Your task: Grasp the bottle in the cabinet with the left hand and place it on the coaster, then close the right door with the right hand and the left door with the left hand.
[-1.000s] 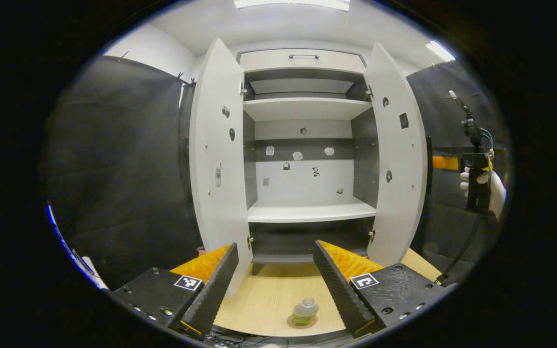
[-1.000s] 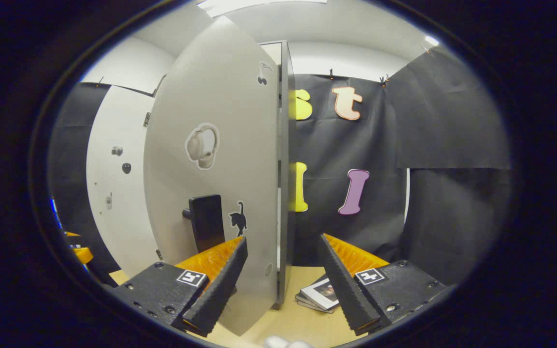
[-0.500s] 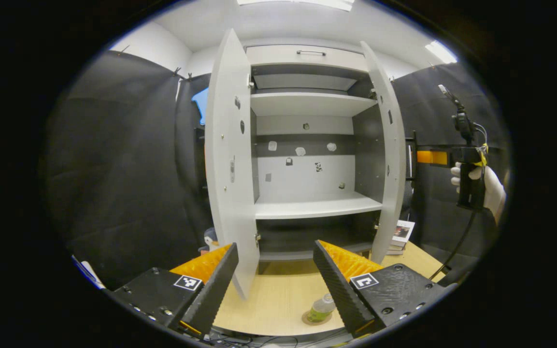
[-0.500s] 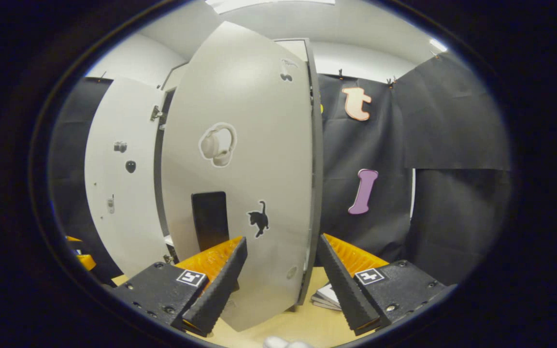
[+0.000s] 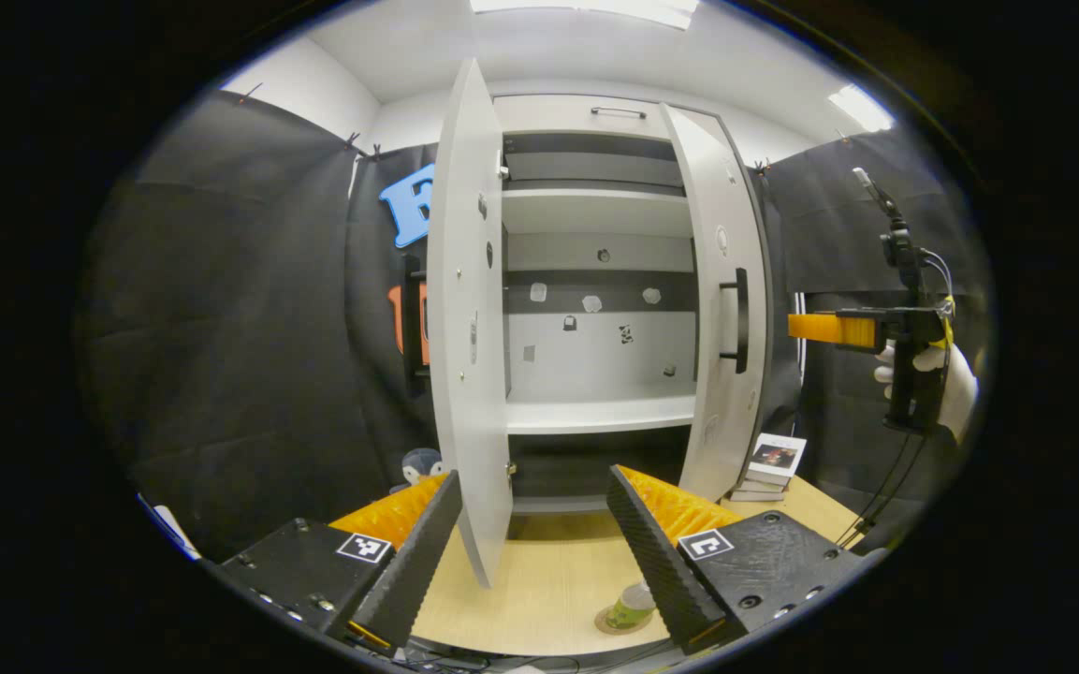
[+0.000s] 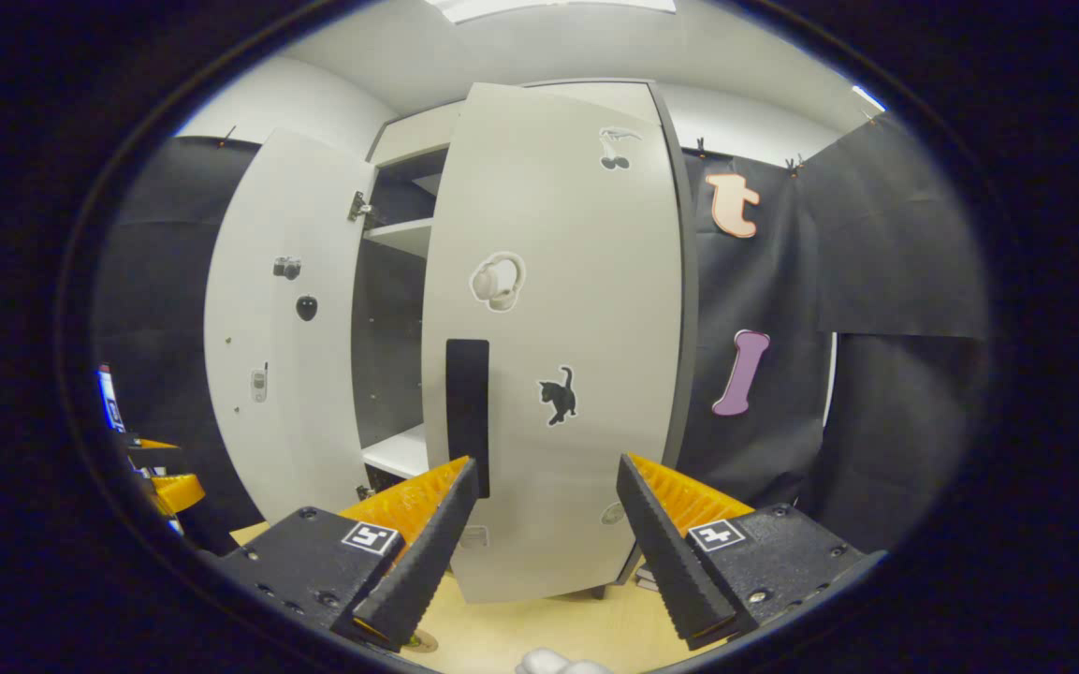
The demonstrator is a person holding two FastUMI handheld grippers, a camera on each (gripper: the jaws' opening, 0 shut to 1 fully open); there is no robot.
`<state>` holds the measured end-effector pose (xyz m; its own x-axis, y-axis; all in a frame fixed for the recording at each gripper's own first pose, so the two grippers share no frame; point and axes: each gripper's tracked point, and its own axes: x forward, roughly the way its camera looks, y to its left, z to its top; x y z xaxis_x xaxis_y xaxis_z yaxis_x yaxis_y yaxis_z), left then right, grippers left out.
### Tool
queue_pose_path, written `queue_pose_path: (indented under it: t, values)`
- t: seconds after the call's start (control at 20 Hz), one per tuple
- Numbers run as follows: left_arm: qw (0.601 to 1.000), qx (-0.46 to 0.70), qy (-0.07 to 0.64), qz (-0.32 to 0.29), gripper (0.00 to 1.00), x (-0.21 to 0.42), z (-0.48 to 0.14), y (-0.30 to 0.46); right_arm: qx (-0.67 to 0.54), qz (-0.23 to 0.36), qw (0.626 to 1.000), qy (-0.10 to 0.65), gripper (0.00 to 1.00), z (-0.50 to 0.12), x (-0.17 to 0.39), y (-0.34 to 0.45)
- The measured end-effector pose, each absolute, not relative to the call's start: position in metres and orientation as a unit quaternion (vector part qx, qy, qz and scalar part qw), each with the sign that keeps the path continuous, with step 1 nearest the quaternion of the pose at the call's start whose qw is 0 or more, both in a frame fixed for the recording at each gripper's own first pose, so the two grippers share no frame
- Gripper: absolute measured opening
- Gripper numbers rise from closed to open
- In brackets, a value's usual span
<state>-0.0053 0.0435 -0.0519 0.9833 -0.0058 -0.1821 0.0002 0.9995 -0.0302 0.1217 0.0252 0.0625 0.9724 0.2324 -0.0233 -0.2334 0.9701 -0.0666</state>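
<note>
Bottle (image 5: 634, 604): clear, greenish, on coaster (image 5: 616, 622) | left gripper (image 5: 532, 534): apart | right gripper (image 6: 548, 524): apart

Both views are evenly lit from ceiling light panels (image 5: 586, 7) overhead — bright, with slight glare on the panels themselves. Fisheye distortion bows the cabinet (image 5: 595, 281) and its doors toward the edges. Focus is sharp; soft shadows sit under the shelves.
</note>
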Motion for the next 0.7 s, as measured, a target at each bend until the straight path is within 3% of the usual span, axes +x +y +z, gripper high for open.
queue_pose_path:
  t: [0.3,0.35,0.5,0.55,0.7]
  values:
    - [0.996,-0.009,0.086,-0.006,0.96,0.003,-0.047,0.069,-0.046,0.085,0.995,0.009,0.96,0.046,0.089,0.023]
    - [0.996,-0.009,0.085,-0.004,0.92,0.005,-0.045,0.077,-0.045,0.077,0.996,0.012,0.98,0.04,0.084,0.021]
    - [0.997,-0.013,0.08,0.002,1.0,0.012,-0.039,0.101,-0.036,0.062,0.997,0.027,0.96,0.023,0.07,0.021]
    - [0.997,-0.013,0.079,0.007,0.96,0.016,-0.036,0.112,-0.034,0.054,0.997,0.03,0.96,0.016,0.064,0.02]
    - [0.997,-0.005,0.068,0.028,0.96,0.029,-0.026,0.15,-0.022,0.034,0.998,0.044,0.96,-0.002,0.048,0.014]
